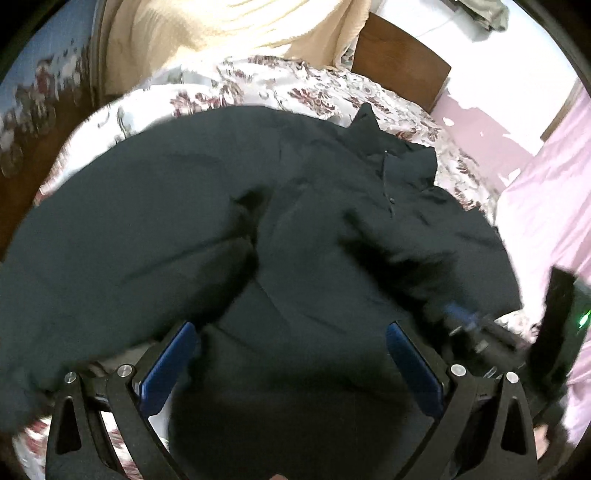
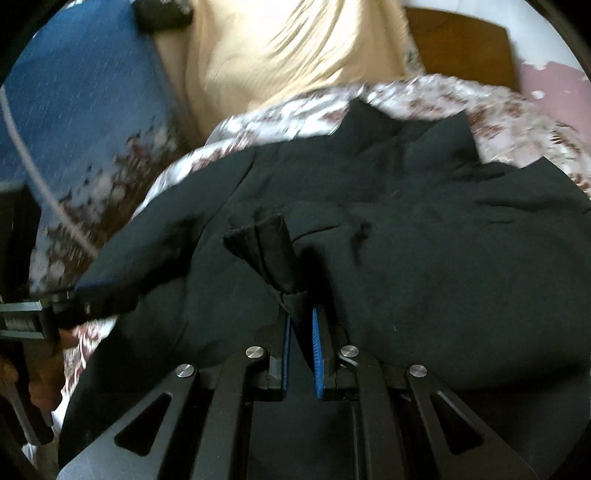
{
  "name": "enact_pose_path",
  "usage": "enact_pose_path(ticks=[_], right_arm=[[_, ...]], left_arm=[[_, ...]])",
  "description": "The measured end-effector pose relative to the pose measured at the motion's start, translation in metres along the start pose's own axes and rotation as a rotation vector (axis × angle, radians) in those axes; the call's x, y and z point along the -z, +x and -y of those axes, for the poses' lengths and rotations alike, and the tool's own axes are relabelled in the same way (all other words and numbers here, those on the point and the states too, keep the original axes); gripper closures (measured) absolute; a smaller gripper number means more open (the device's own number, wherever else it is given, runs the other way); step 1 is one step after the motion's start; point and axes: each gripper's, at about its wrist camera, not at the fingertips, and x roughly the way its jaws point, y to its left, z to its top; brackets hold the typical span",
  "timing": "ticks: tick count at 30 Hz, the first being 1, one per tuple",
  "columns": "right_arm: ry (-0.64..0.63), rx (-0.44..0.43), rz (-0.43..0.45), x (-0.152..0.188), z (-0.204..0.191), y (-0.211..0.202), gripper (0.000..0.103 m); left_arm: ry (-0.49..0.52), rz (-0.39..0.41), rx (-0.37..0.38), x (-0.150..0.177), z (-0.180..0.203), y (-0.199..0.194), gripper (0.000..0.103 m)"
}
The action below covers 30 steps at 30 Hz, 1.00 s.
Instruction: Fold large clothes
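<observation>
A large black garment [image 1: 295, 206] with a collar and a button placket lies crumpled on a floral bedsheet [image 1: 295, 88]. My left gripper [image 1: 291, 328] hangs over its near part, blue pads wide apart and open, with cloth under them but not pinched. The right gripper [image 2: 299, 314] is shut on a bunched fold of the same black garment [image 2: 424, 240], and a tuft of cloth sticks out past its tips. In the left wrist view the right gripper [image 1: 476, 332] shows blurred at the garment's right edge.
A cream blanket [image 1: 236, 29] is heaped at the far side of the bed, next to a brown wooden board [image 1: 399, 62]. Pink cloth [image 1: 546, 206] runs along the right. At the left is a blue patterned surface [image 2: 85, 92]. The other tool's black body [image 2: 29, 321] sits at the left edge.
</observation>
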Motion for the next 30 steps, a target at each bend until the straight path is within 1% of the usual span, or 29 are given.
enact_pose_path(ticks=[1, 3, 5, 7, 8, 10, 13, 14, 15, 16, 17, 18, 19, 20, 21, 23, 24, 26, 29, 30], right_arm=[[-0.026, -0.009, -0.051, 0.006, -0.006, 0.007, 0.09], [-0.056, -0.013, -0.097, 0.012, -0.01, 0.015, 0.082], [-0.062, -0.04, -0.113, 0.02, -0.008, 0.009, 0.056], [-0.063, -0.073, -0.107, 0.027, -0.01, 0.0, 0.043], [-0.077, -0.074, -0.105, 0.032, -0.012, -0.006, 0.039], [-0.106, -0.062, -0.092, 0.04, -0.012, -0.015, 0.035], [-0.148, -0.028, -0.07, 0.049, -0.009, -0.033, 0.034], [-0.165, -0.001, -0.059, 0.052, -0.008, -0.039, 0.033], [-0.178, 0.017, -0.05, 0.052, -0.006, -0.044, 0.033], [-0.186, 0.03, -0.042, 0.052, -0.002, -0.049, 0.033], [-0.183, 0.041, -0.034, 0.051, 0.003, -0.054, 0.033], [-0.174, 0.045, -0.027, 0.051, 0.008, -0.058, 0.033], [-0.163, 0.047, -0.021, 0.052, 0.013, -0.063, 0.033], [-0.149, 0.051, -0.013, 0.052, 0.02, -0.068, 0.033], [-0.137, 0.057, -0.006, 0.053, 0.025, -0.072, 0.033], [-0.101, 0.08, 0.013, 0.055, 0.041, -0.083, 0.033], [-0.089, 0.097, 0.026, 0.056, 0.049, -0.088, 0.033], [-0.073, 0.14, 0.06, 0.057, 0.064, -0.096, 0.033], [-0.042, 0.246, 0.125, 0.05, 0.091, -0.109, 0.033], [-0.019, 0.278, 0.147, 0.046, 0.103, -0.112, 0.033]], left_arm=[[-0.025, -0.01, 0.024, 0.001, -0.001, 0.004, 0.0], [-0.072, -0.022, 0.063, 0.003, -0.004, 0.011, 0.0], [-0.114, -0.026, 0.103, 0.005, -0.003, 0.017, 0.0], [-0.144, -0.029, 0.127, 0.005, 0.001, 0.023, 0.0], [-0.164, -0.03, 0.138, 0.005, 0.004, 0.029, 0.0], [-0.186, -0.027, 0.143, 0.006, 0.008, 0.035, 0.0], [-0.186, -0.029, 0.142, 0.005, 0.02, 0.048, 0.001], [-0.187, -0.037, 0.146, 0.006, 0.025, 0.054, 0.006], [-0.189, -0.043, 0.146, 0.007, 0.028, 0.056, 0.015], [-0.188, -0.048, 0.143, 0.008, 0.033, 0.06, 0.02], [-0.183, -0.054, 0.148, 0.008, 0.037, 0.063, 0.032], [-0.171, -0.061, 0.142, 0.008, 0.044, 0.066, 0.049], [-0.157, -0.067, 0.126, 0.007, 0.049, 0.069, 0.058], [-0.138, -0.062, 0.082, 0.007, 0.055, 0.072, 0.071], [-0.127, -0.042, 0.067, 0.007, 0.056, 0.069, 0.083], [-0.11, 0.016, 0.048, 0.004, 0.059, 0.062, 0.091], [-0.104, 0.057, 0.022, 0.001, 0.062, 0.054, 0.093], [-0.097, 0.13, -0.021, -0.007, 0.067, 0.041, 0.094], [-0.055, 0.254, -0.076, -0.02, 0.072, 0.015, 0.095], [-0.042, 0.283, -0.093, -0.023, 0.073, 0.008, 0.095]])
